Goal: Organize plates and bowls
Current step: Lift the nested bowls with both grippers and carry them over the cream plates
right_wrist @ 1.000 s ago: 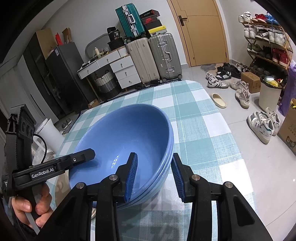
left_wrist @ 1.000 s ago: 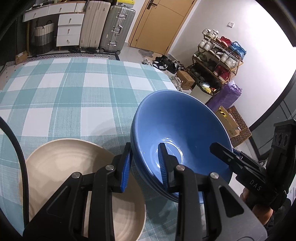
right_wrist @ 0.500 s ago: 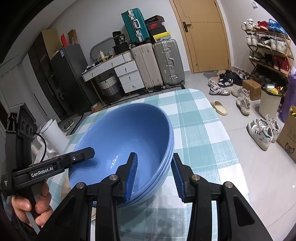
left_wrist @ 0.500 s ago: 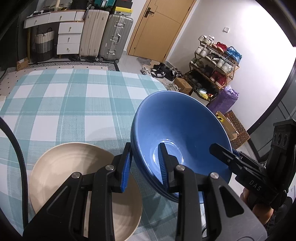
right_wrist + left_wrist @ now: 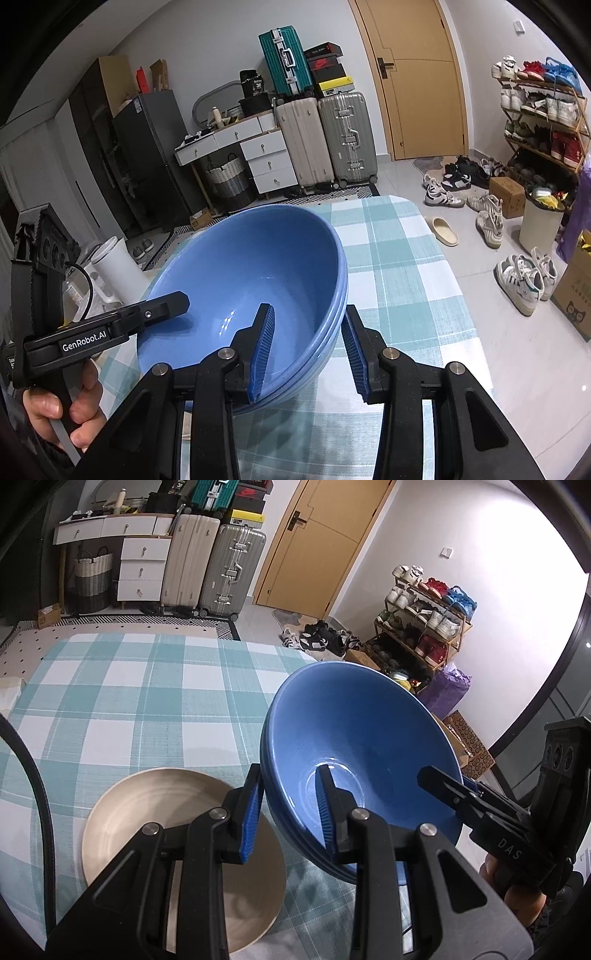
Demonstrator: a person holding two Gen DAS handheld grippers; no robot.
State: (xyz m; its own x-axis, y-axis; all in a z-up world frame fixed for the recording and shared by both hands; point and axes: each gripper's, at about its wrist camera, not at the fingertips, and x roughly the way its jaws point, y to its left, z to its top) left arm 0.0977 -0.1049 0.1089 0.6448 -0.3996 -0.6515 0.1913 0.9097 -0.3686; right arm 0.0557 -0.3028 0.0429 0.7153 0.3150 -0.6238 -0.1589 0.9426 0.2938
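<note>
A stack of blue bowls [image 5: 354, 738] hangs tilted in the air above the checked table, held from both sides. My left gripper [image 5: 290, 806] is shut on the stack's left rim, one pad inside and one outside. My right gripper [image 5: 308, 347] is shut on the opposite rim of the blue bowls [image 5: 251, 273]. The right gripper also shows in the left wrist view [image 5: 480, 805], and the left gripper in the right wrist view [image 5: 122, 325]. A beige plate [image 5: 155, 812] lies on the table, below and left of the bowls.
The teal checked tablecloth [image 5: 129, 686] covers the table, whose right edge [image 5: 443, 258] drops to the floor. Suitcases [image 5: 325, 136], drawers, a door, a shoe rack [image 5: 424, 616] and loose shoes stand beyond. A white container [image 5: 114, 266] sits at the left.
Both grippers have lifted the blue bowl stack higher above the table. The beige plate and the tablecloth now look lower and farther away. Both grips are unchanged.
</note>
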